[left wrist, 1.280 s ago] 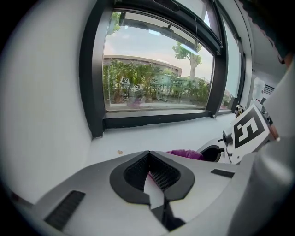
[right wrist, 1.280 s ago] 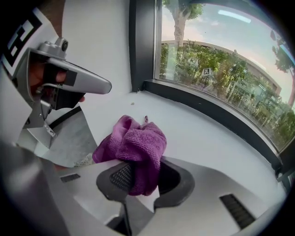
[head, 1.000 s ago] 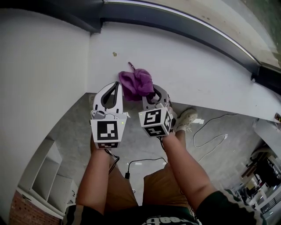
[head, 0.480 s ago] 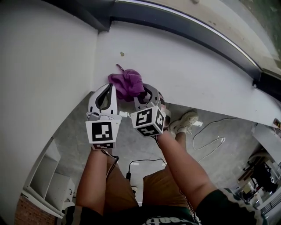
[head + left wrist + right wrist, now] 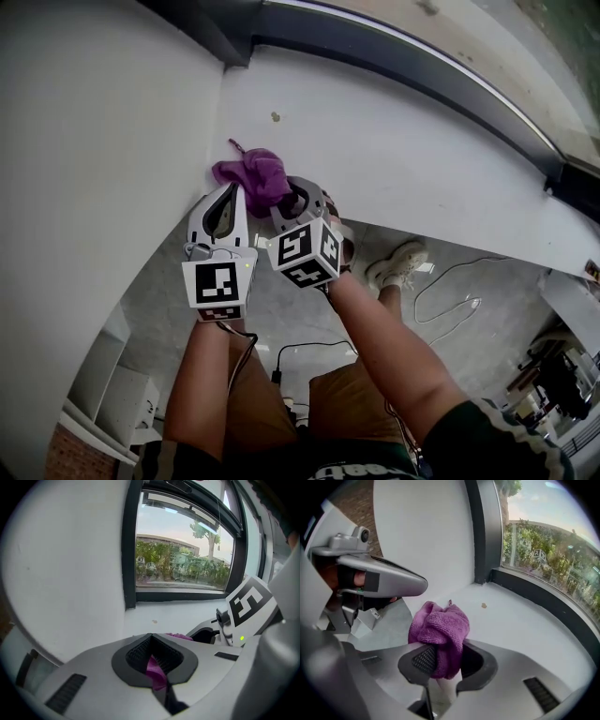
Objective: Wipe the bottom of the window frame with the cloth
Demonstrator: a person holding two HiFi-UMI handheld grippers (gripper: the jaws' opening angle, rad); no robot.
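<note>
**Purple cloth (image 5: 251, 176) bunched on the white sill (image 5: 403, 141)**

My right gripper (image 5: 440, 658) is clamped on the fluffy terry cloth. My left gripper (image 5: 152, 637) pinches one fold. The bundle rests on smooth sill, near the dark window frame (image 5: 394, 49) corner.

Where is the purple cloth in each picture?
Head view: the purple cloth sits left of the middle, on the white sill near the wall corner.
Left gripper view: a thin purple strip low in the middle, pinched between the jaws.
Right gripper view: a big bunch in the middle, gripped between the jaws.
Shared landmark: the small brown speck on the sill, just beyond the cloth.
</note>
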